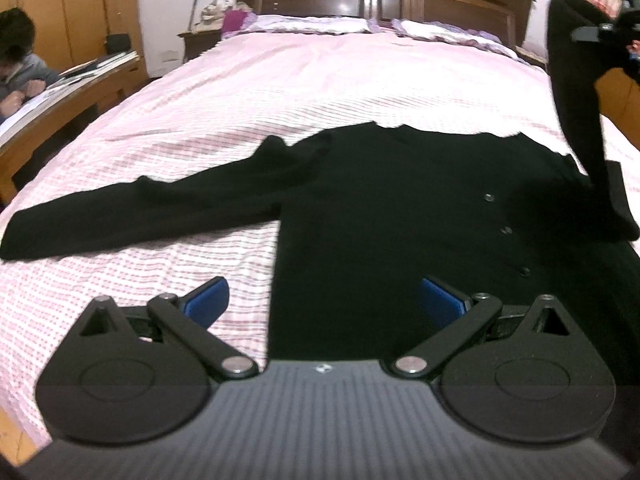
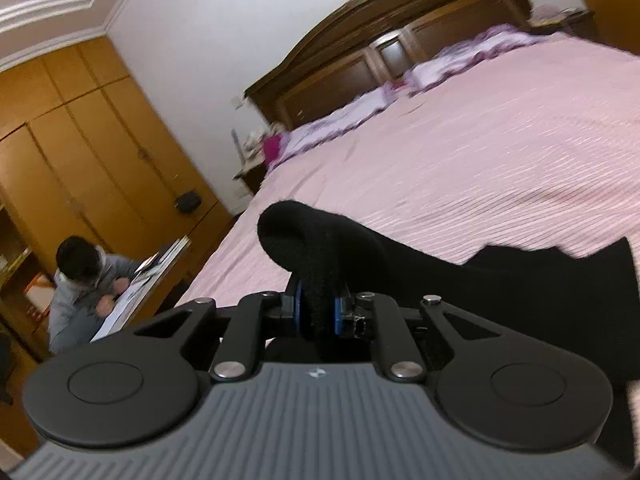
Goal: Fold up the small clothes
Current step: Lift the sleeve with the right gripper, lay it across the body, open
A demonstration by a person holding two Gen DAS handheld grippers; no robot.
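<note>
The soft, limp black knit button-front cardigan (image 1: pixel 392 208) on the pink-striped bed (image 1: pixel 280 92) droops from the right gripper (image 2: pixel 318 314), whose jaws pinch its raised sleeve (image 2: pixel 316 248), while the left gripper (image 1: pixel 324 300) hovers with jaws apart, likeliest to take the sleeve end.

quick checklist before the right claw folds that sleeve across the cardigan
1. Right claw gripping the lifted sleeve: ok, blue pads shut on the fabric.
2. Left claw free: ok, open and empty above the hem.
3. Black cardigan body flat on the bed: ok.
4. Other sleeve clear of the body: ok, stretched out sideways.
5. Buttons fastened: cannot tell.
6. Lifted sleeve untwisted: cannot tell.
</note>
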